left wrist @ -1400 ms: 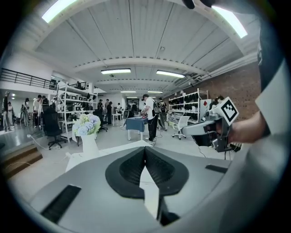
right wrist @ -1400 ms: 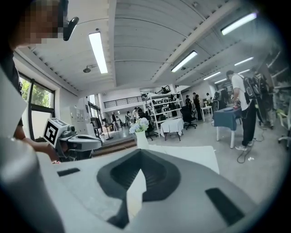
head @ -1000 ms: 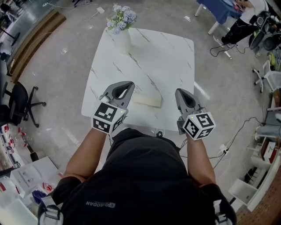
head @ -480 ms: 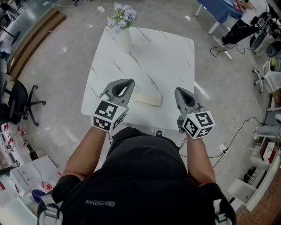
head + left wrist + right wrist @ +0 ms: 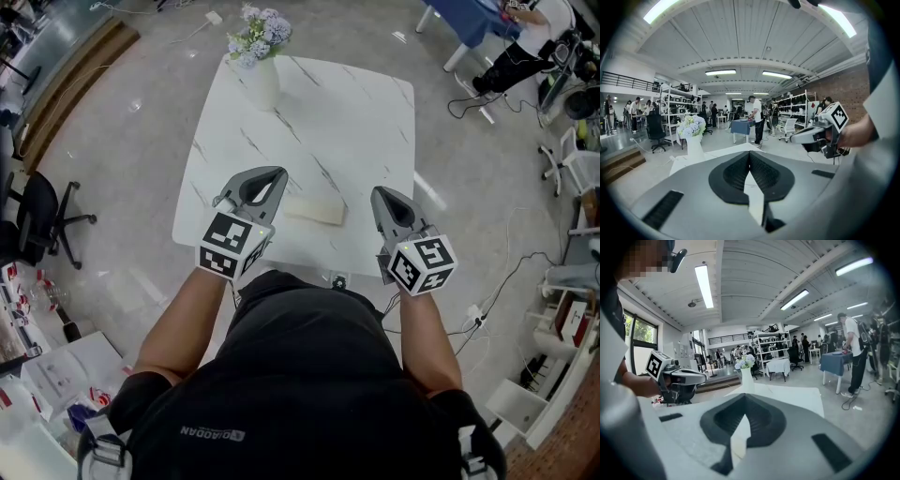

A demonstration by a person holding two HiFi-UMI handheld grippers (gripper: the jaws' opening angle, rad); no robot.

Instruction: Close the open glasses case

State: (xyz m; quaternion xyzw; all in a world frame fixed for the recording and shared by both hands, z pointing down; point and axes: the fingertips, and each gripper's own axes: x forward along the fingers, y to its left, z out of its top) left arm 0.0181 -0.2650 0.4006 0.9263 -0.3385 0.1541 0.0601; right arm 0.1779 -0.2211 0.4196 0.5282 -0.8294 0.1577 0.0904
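Since the earlier frame little has moved: the right claw point(image 5: 383, 196) has drifted slightly leftward, while the left claw point(image 5: 273, 181) and the glasses case point(image 5: 315, 212) keep their places. Both claws hover over the near edge of the white marble desk point(image 5: 356, 122), each with jaws together and nothing between them. The pale case lies flat between them, just right of the left claw. A vase of flowers point(image 5: 259, 58) stands at the far left corner.

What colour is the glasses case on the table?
Cream to pale beige; the glasses case shows best in the head view.
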